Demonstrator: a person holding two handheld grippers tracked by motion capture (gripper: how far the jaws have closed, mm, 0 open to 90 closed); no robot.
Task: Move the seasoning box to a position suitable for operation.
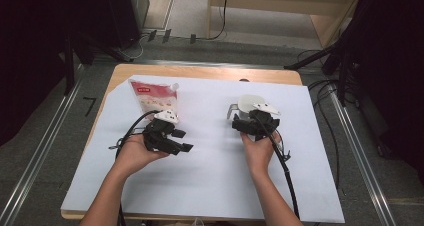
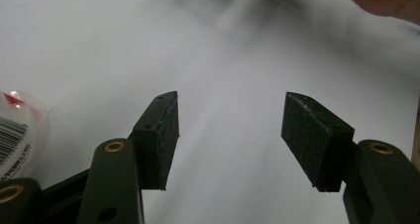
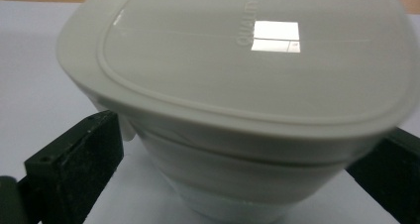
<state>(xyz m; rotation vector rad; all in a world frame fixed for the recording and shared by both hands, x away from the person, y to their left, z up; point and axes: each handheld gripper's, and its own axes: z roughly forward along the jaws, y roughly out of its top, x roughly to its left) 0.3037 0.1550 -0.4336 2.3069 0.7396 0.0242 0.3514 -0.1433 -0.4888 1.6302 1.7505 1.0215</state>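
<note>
A white lidded tub [image 1: 250,102] stands right of centre on the white sheet [image 1: 210,181]. My right gripper [image 1: 248,117] is right up against it. In the right gripper view the tub [image 3: 247,60] sits between the two black jaws, one pad [image 3: 79,169] a little off its left wall and the other at its right side; I see no squeeze. A red and white spouted pouch [image 1: 152,98] stands at the back left. My left gripper [image 1: 183,140] rests in front of it, turned toward the middle, open [image 2: 230,135] with nothing between its pads. The pouch's barcode edge [image 2: 20,130] shows at the left.
The white sheet covers most of a wooden table [image 1: 200,71]. Cables [image 1: 285,171] trail from both grippers back over the sheet toward the person. Dark stands and floor cables surround the table.
</note>
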